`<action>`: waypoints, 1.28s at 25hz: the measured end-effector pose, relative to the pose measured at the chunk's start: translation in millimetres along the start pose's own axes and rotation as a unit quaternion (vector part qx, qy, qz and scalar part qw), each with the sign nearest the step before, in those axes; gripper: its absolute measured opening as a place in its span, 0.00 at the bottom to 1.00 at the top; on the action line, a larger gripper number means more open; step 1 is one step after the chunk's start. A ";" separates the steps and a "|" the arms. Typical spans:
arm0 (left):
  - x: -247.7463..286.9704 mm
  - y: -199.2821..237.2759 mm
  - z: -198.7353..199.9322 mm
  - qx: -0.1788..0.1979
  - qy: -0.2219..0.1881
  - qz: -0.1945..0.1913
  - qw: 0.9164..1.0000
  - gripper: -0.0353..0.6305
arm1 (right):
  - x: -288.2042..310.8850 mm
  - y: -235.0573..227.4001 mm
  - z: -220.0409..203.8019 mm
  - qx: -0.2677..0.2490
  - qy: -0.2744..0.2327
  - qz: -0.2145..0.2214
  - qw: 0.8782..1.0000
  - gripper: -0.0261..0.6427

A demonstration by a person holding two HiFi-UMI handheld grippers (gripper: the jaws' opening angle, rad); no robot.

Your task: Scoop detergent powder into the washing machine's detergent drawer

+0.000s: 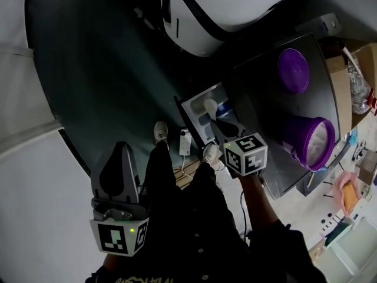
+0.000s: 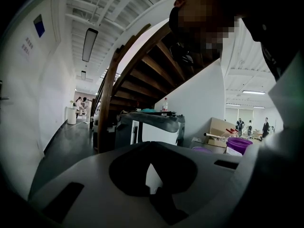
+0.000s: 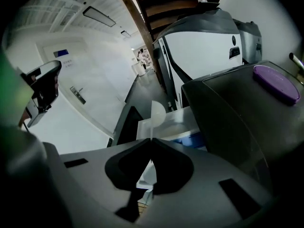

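A white scoop hangs over the open detergent drawer of the washing machine, and my right gripper is shut on its handle. In the right gripper view the scoop's bowl sticks out past the jaw tips of the right gripper, above the white drawer. My left gripper is held low at the left over the dark floor, away from the machine. In its own view the left gripper is shut with nothing in it. An open purple tub holds the white powder.
A purple lid lies on the machine's dark top, also seen as the lid at the right. A second white machine stands beyond. Cardboard boxes and clutter sit at the right. The person's shoes are beside the drawer.
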State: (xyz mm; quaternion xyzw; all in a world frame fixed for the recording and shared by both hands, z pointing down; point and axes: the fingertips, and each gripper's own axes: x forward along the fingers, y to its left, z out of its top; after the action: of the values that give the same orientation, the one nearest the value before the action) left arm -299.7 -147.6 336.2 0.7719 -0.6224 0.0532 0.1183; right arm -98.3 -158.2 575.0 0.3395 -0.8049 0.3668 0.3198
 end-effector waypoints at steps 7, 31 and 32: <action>10.9 -0.2 -13.4 0.006 0.008 -0.011 1.000 0.07 | 10.9 3.3 1.1 -0.088 0.015 -0.077 0.993 0.09; 20.2 -5.9 -50.4 0.000 0.046 -0.035 0.998 0.07 | 7.0 -9.2 -2.2 -0.386 0.002 -0.281 0.879 0.09; 20.3 -6.1 -50.8 0.000 0.046 -0.036 0.998 0.07 | 5.4 -8.3 -0.3 -0.387 -0.001 -0.283 0.878 0.09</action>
State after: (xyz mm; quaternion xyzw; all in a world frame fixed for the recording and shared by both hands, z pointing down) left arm -286.0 -152.9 389.2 0.7905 -0.5879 0.0843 0.1492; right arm -94.8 -163.8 582.4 0.4022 -0.7529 -0.0805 0.5147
